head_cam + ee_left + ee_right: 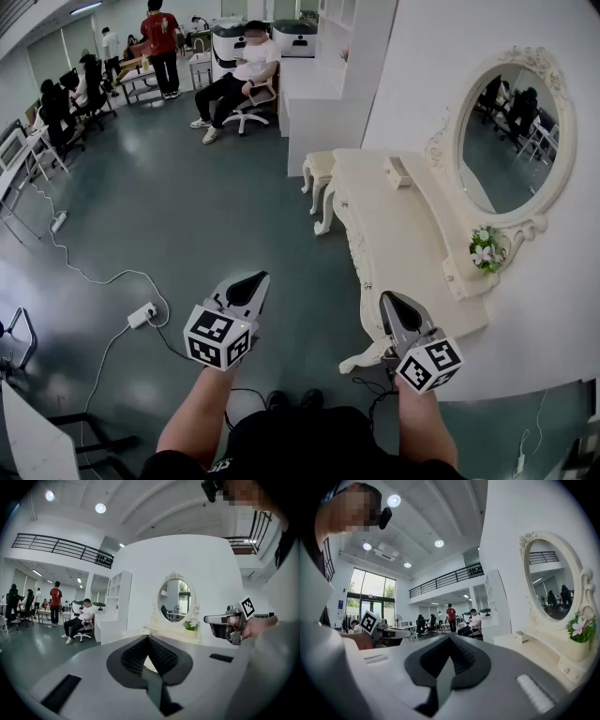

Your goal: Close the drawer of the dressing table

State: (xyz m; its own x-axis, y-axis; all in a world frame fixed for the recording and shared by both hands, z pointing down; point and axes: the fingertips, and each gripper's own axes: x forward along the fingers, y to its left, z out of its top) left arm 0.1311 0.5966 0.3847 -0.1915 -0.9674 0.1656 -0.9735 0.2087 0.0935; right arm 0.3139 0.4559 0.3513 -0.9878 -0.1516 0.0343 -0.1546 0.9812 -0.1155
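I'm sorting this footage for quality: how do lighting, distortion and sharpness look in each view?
Head view: evenly lit and sharp, though the wide lens bows the dressing table. Left gripper view: strong fisheye, black corners, ceiling lamps flare slightly. Right gripper view: the same fisheye stretches the mirror; the tall windows look overbright.

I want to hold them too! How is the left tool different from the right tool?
The left tool is over the floor; the right tool is at the near end of the dressing table. The left tool points toward the mirror; the right tool points along the table, into the room. Both are shut and hold nothing.
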